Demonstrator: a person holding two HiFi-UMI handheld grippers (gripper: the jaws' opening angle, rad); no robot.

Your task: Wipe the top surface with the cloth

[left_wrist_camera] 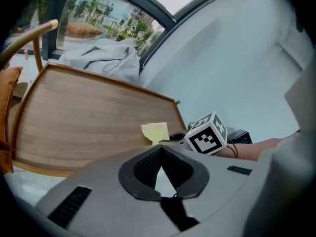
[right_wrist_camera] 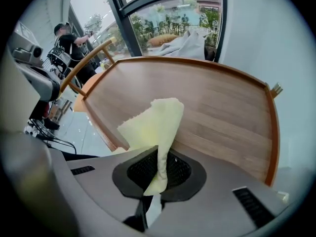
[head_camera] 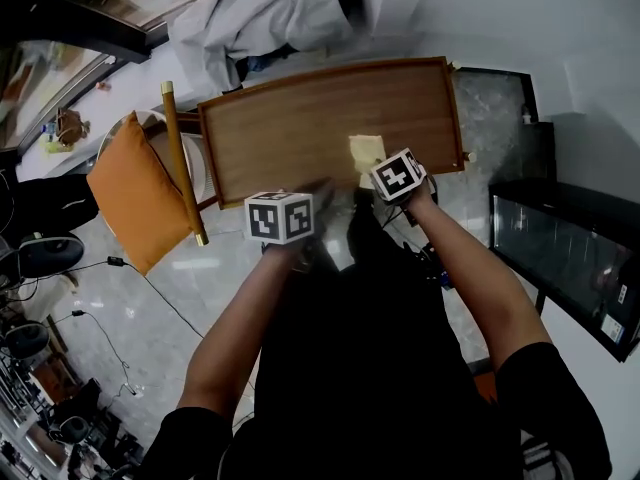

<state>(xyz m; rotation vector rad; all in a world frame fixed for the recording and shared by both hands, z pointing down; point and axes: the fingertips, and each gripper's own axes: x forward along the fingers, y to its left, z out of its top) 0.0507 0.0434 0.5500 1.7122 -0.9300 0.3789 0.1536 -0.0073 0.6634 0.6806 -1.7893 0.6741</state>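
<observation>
A pale yellow cloth (right_wrist_camera: pixel 153 125) is pinched in my right gripper (right_wrist_camera: pixel 159 167), which is shut on it; its free end lies on the wooden table top (right_wrist_camera: pixel 217 117) near the front edge. From the head camera the cloth (head_camera: pixel 366 154) lies just beyond the right gripper (head_camera: pixel 398 176), at the table's (head_camera: pixel 320 118) near edge. My left gripper (left_wrist_camera: pixel 160 166) is shut and holds nothing; it hovers off the table's front edge, left of the cloth (left_wrist_camera: pixel 156 132). In the head view the left gripper (head_camera: pixel 280 217) shows its marker cube.
A wooden chair with an orange cushion (head_camera: pixel 135 190) stands at the table's left end. A grey-white bundle of fabric (head_camera: pixel 260 13) lies beyond the far edge. A dark glass cabinet (head_camera: pixel 560 258) is at the right. Cables and equipment (head_camera: pixel 50 258) sit on the floor to the left.
</observation>
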